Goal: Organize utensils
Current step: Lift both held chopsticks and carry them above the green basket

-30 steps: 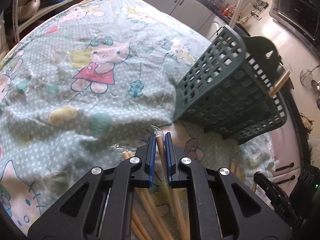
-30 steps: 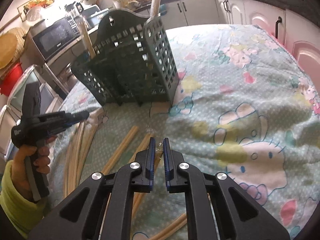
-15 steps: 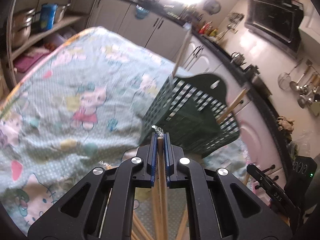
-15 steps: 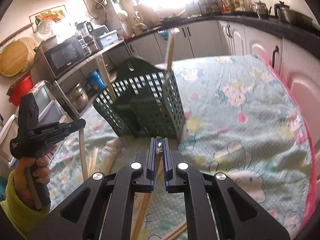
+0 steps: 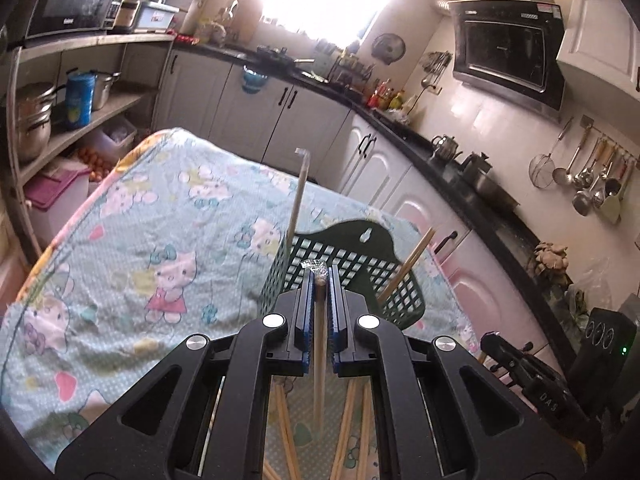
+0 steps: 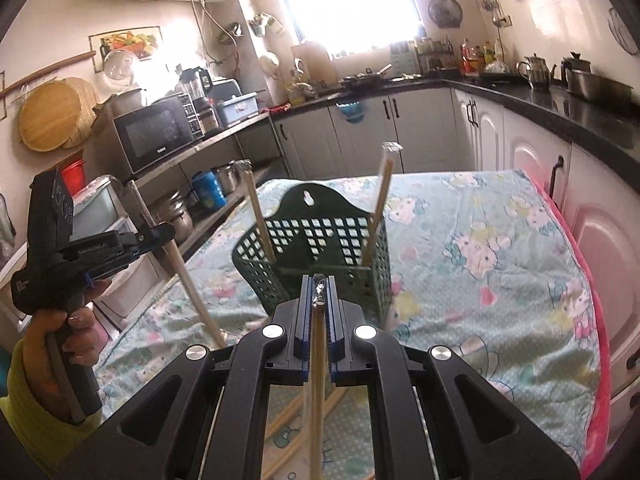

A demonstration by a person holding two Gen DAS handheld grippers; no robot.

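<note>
Each gripper clamps one wooden chopstick with a clear-wrapped tip: the left gripper [image 5: 319, 276] holds its chopstick [image 5: 319, 360], the right gripper [image 6: 319, 280] its own chopstick [image 6: 317, 392], both above the table. Ahead stands a dark green perforated utensil basket [image 6: 320, 256] with sticks already upright inside. More chopsticks [image 5: 352, 420] lie on the cartoon-cat tablecloth [image 5: 160, 240]. The microwave [image 6: 156, 136] carries a label too small to read, possibly a brand.

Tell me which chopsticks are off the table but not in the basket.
The two clamped in the tools: one in the left tool, one in the right tool; the others stand in the basket or lie loose.
</note>
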